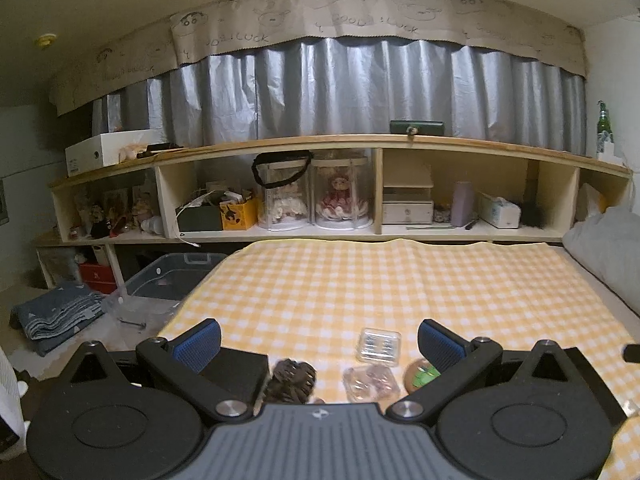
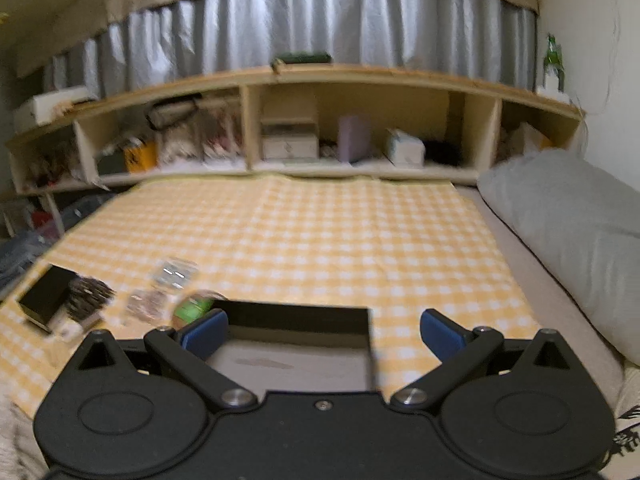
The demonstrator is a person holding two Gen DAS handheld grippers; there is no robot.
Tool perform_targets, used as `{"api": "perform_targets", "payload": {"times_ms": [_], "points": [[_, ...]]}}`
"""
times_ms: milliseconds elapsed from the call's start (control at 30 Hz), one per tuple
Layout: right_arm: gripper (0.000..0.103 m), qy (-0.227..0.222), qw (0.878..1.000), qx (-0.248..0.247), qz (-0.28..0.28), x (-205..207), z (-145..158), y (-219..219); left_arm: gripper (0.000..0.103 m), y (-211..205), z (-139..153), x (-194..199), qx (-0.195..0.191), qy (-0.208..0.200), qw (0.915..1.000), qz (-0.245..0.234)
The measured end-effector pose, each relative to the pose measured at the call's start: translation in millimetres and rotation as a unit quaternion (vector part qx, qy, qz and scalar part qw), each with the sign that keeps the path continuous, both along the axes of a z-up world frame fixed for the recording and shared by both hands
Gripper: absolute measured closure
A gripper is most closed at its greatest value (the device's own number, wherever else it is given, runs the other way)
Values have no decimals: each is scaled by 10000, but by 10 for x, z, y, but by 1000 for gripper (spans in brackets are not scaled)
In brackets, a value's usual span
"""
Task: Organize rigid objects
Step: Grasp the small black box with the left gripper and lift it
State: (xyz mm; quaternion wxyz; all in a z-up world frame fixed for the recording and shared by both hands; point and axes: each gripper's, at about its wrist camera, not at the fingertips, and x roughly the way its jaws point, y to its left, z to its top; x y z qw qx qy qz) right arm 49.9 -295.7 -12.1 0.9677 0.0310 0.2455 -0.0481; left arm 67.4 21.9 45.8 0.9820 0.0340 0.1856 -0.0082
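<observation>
Small objects lie on the yellow checked cloth (image 1: 360,280): a clear plastic case (image 1: 378,345), a clear pack with pinkish contents (image 1: 371,385), a brown spiky hair clip (image 1: 294,376), a green and brown round thing (image 1: 421,374) and a black box (image 1: 236,370). My left gripper (image 1: 320,340) is open above them. My right gripper (image 2: 324,332) is open over an open black box (image 2: 296,344). The right wrist view is blurred; it also shows the black box (image 2: 46,298), hair clip (image 2: 90,296), clear case (image 2: 176,272), pinkish pack (image 2: 146,306) and green thing (image 2: 192,306).
A wooden shelf unit (image 1: 320,144) full of dolls, boxes and tissues runs along the far edge. A grey pillow (image 2: 568,232) lies to the right. A clear storage bin (image 1: 172,276) and folded blue cloth (image 1: 60,316) lie on the floor at the left.
</observation>
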Motion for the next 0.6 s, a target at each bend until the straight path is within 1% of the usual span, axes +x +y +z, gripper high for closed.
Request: {"api": "perform_targets", "payload": {"times_ms": [67, 133, 167, 200, 300, 333, 400, 467, 500, 567, 600], "points": [[0, 224, 9996, 167, -23, 125, -50, -167, 0, 55, 1, 165, 103, 104, 9999, -44], [1, 472, 9981, 394, -54, 241, -92, -319, 0, 139, -24, 341, 124, 284, 9995, -29], [6, 615, 9968, 496, -114, 302, -114, -392, 0, 182, -48, 443, 115, 421, 9990, -3], [15, 717, 9957, 574, -139, 358, -137, -448, 0, 226, -70, 540, 103, 533, 9985, 31], [32, 1022, 9917, 777, -58, 501, -222, -583, 0, 359, -195, 808, 189, 801, 9966, 56], [34, 1118, 9904, 809, -53, 537, -249, -602, 0, 397, -242, 908, 244, 877, 9958, 48], [45, 1332, 9868, 922, 21, 617, -324, -642, 0, 463, -349, 1095, 337, 1055, 9938, 6], [62, 1593, 9812, 1088, 92, 709, -414, -660, 0, 536, -476, 1275, 394, 1274, 9911, -34], [66, 1706, 9788, 1130, 61, 741, -453, -669, 0, 592, -533, 1350, 413, 1355, 9899, -25], [83, 1992, 9735, 1126, 6, 808, -540, -655, 0, 660, -645, 1484, 482, 1516, 9873, -23], [86, 2072, 9719, 1117, 10, 829, -573, -637, 0, 696, -705, 1544, 516, 1596, 9858, -30]]}}
